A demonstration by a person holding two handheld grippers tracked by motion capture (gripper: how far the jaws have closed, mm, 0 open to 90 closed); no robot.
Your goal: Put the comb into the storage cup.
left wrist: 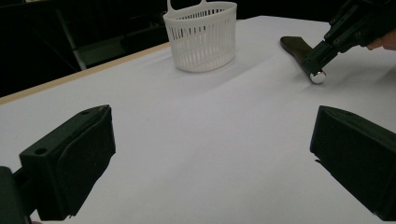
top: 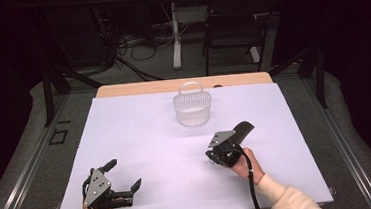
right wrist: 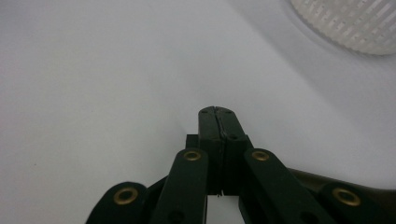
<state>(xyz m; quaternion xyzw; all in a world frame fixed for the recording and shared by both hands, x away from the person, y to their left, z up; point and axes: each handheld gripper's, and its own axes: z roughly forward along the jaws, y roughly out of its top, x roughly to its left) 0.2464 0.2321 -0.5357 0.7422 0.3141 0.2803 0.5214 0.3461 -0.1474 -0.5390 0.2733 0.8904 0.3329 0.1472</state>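
Note:
A white slatted plastic basket (top: pixel 192 107) (left wrist: pixel 202 37) with a handle stands upright at the middle back of the white-covered table (top: pixel 141 138); its rim (right wrist: pixel 355 28) shows at the top right of the right gripper view. My right gripper (top: pixel 212 157) (right wrist: pixel 218 116) (left wrist: pixel 315 65) is shut, tips down at the table, beside a dark flat object (top: pixel 243 128) (left wrist: pixel 293 45) (right wrist: pixel 341 179). A small shiny bit (left wrist: pixel 318 77) sits at its tip; I cannot tell whether it is held. My left gripper (top: pixel 123 175) (left wrist: pixel 212 154) is open near the front left, nothing between its jaws.
Beyond the table's far wooden edge (top: pixel 137 88) stand a black chair (top: pixel 237 25) and a white table leg (top: pixel 175 40) among floor cables. White table surface lies between the two grippers and in front of the basket.

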